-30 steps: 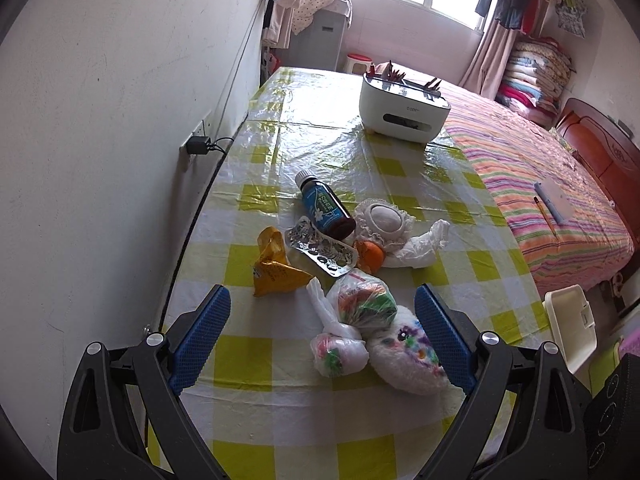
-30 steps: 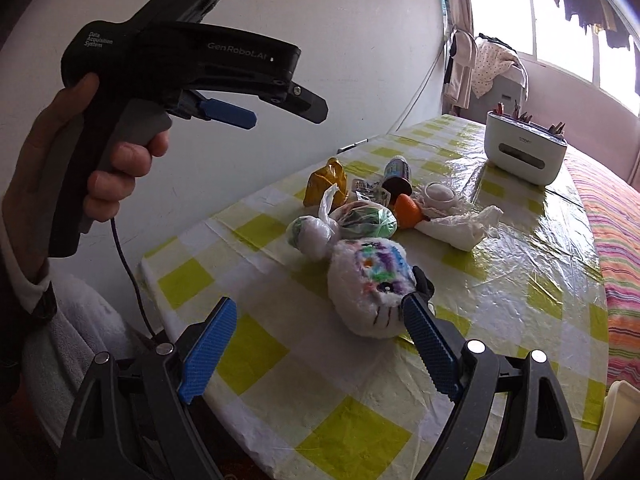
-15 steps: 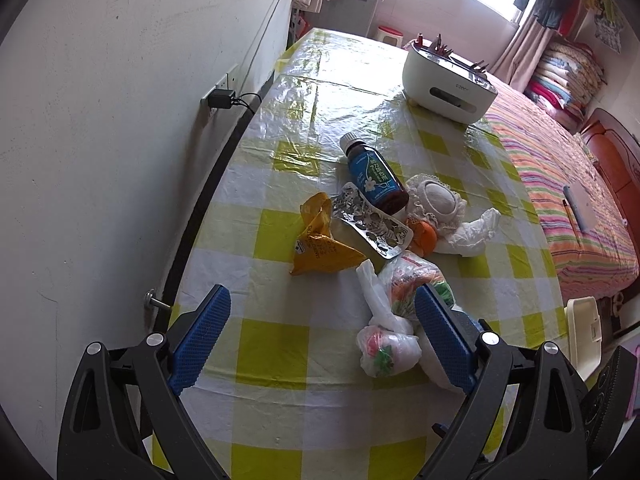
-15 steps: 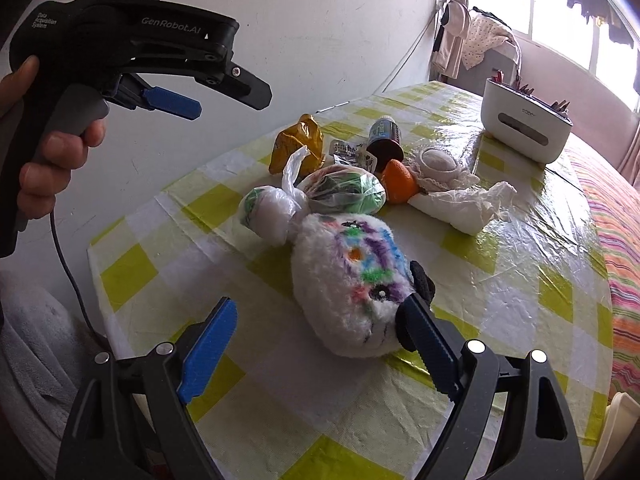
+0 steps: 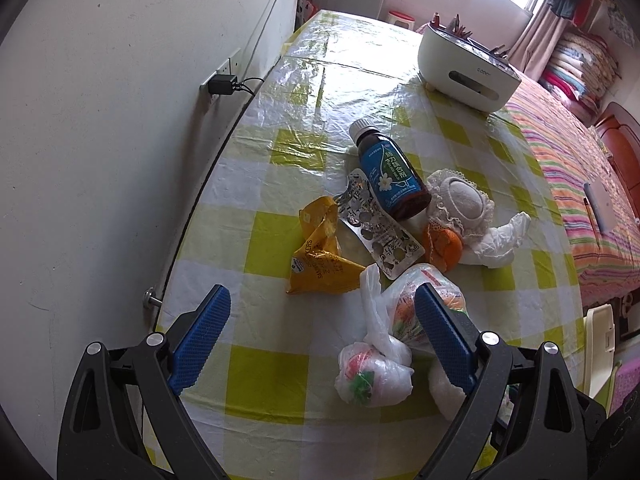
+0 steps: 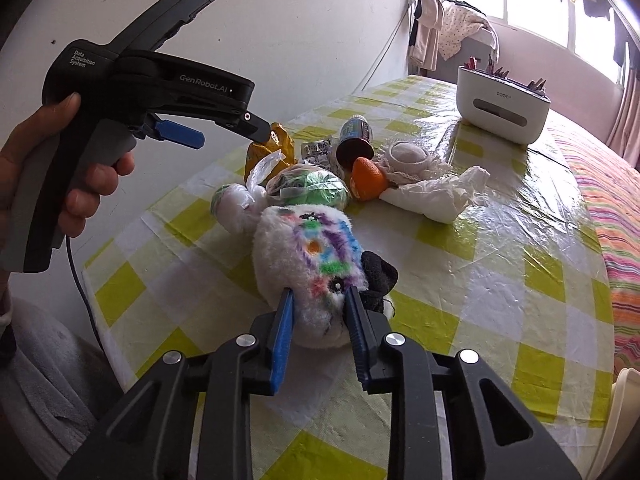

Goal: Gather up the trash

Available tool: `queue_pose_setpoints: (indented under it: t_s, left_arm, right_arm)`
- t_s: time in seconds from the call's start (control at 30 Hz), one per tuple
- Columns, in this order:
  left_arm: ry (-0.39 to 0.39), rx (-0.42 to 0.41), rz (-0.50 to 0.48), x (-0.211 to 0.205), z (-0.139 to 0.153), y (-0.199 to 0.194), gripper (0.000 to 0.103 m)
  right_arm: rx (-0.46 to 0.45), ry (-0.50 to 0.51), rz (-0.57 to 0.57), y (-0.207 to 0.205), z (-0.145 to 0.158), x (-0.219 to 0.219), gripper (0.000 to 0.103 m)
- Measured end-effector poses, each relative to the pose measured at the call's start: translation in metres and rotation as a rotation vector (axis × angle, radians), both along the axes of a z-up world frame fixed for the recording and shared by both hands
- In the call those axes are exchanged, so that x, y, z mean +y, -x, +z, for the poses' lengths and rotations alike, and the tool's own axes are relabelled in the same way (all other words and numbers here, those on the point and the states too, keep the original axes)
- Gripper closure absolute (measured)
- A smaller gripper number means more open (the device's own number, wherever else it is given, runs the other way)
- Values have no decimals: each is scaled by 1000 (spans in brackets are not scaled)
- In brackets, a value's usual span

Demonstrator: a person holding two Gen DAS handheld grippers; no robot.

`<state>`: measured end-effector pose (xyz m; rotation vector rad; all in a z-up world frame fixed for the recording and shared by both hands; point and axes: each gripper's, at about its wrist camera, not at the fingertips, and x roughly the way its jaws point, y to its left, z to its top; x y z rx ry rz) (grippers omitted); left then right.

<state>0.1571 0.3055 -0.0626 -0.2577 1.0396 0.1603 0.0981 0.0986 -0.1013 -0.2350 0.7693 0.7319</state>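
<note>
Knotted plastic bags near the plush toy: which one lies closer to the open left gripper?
The smaller knotted bag, holding red and green scraps, lies just ahead of the left gripper; the bigger bag sits behind the right-hand finger.

the near left of the table (image 5: pixel 256 360) lies bare, open to a gripper. ahead, a yellow wrapper (image 5: pixel 320 256), a blister pack (image 5: pixel 376 228), a bottle (image 5: pixel 390 176) and knotted bags (image 5: pixel 376 372) crowd together. the wall (image 5: pixel 120 120) hems the left edge.

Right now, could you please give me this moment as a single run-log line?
right claw: just closed, pinching white plush toy | left claw: open, above tied plastic bags | toy resting on table
</note>
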Motion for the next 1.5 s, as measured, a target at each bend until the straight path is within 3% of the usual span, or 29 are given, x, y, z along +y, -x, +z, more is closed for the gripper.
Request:
queue_pose_setpoints:
  t_s: [0.1,0.17,0.23,0.37,0.43,0.5,1.03,1.27,1.5]
  left_arm:
    - [4,-4,1,-1,-3,-5,14]
    - [15,7,0,-2,-7,-9,25]
    - [32,25,-13,-3,-12,-12,58]
    - [21,51,-33,-5,-21,-15,72]
    - [24,57,-42,-5,-24,-15,89]
    - [29,59,-41,-4,-25,-15,99]
    - [35,-125,-89,-26,18,1,102]
    - [79,-201,-103,-32,37,10,102]
    - [143,-222,-134,-38,44,12,102]
  right_arm:
    - [0,-9,-4,0,0,-2,80]
    - [-5,-16,-7,1,1,-3,81]
    - [-11,-26,-8,2,3,-4,83]
    - [-21,-37,-9,5,6,-6,86]
    - [-27,-36,-12,6,6,-6,86]
    - [-30,-37,-14,6,6,-6,86]
    - [-93,-121,-79,10,25,-26,89]
    - [-113,-165,-123,8,35,-40,90]
    - [-112,-186,-151,5,38,-49,90]
